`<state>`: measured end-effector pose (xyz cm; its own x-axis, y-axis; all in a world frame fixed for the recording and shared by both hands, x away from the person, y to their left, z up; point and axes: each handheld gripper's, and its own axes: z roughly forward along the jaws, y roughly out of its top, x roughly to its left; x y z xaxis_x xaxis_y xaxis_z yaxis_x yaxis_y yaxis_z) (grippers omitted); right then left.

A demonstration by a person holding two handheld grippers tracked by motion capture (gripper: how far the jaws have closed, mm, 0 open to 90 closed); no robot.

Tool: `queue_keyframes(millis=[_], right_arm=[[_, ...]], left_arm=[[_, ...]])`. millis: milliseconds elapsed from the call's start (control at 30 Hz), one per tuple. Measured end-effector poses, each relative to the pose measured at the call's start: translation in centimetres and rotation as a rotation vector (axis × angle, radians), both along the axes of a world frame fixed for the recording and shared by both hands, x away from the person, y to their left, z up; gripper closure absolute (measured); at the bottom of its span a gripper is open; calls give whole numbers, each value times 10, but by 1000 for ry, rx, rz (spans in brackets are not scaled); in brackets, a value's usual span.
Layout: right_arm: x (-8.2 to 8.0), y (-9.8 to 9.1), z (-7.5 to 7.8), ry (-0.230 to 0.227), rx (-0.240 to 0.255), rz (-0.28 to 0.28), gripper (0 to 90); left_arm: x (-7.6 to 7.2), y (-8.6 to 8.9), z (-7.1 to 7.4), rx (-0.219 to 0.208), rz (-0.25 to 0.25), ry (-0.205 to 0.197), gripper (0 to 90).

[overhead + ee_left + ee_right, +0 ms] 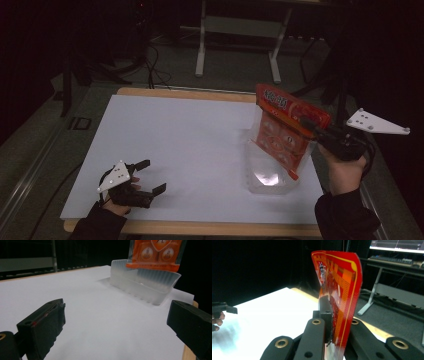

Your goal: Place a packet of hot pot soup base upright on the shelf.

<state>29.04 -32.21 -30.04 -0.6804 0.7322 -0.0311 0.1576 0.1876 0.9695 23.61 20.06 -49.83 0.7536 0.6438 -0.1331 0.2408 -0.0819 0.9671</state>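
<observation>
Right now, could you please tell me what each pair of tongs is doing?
Left tongs: open, holding nothing, low over the table.
Right tongs: shut on the red packet, above the clear tub.

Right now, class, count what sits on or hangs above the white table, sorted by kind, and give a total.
Orange-red snack packets: 1
Clear plastic tubs: 1
Hand-held grippers: 2, left and right
Total: 4

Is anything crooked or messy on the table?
Nothing is spilled or broken. The red snack bag hangs tilted, its lower end in the clear plastic tub, but only because the right gripper pinches its top edge.
</observation>
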Motion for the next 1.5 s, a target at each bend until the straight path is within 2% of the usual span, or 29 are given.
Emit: queue_keyframes(millis=[33,167,367,667,733,800,1000,1100,1167,1300,1367,1500], right_arm=[[2,-1,-7,12,0,3,900],[5,0,-21,45,3,5,900],[7,3,-37,62,-10,3,900],[10,-1,-62,108,18,-7,900],[11,-1,-64,113,15,-11,900],[12,-3,-73,133,14,-15,900],[10,-13,-78,133,15,-46,900],[8,-19,-81,117,14,-75,900],[8,-21,-81,108,-5,-101,899],[13,-22,-81,114,-15,-118,890],[15,-23,-82,126,0,-124,880],[17,-25,-86,144,-8,-142,826]], left_arm=[[0,0,0,-1,0,0,21],[0,0,0,-7,0,-2,21],[0,0,-1,-17,1,-1,21],[0,1,-1,-19,4,5,21],[0,1,-1,-23,3,4,20],[0,1,-1,-27,-1,6,21],[0,0,-2,-27,-5,10,21],[0,0,-2,-32,-9,12,21],[0,0,-2,-32,-11,11,21],[0,1,-2,-35,-10,13,21],[0,1,-2,-42,-7,14,21],[0,3,-2,-53,-7,12,21]])
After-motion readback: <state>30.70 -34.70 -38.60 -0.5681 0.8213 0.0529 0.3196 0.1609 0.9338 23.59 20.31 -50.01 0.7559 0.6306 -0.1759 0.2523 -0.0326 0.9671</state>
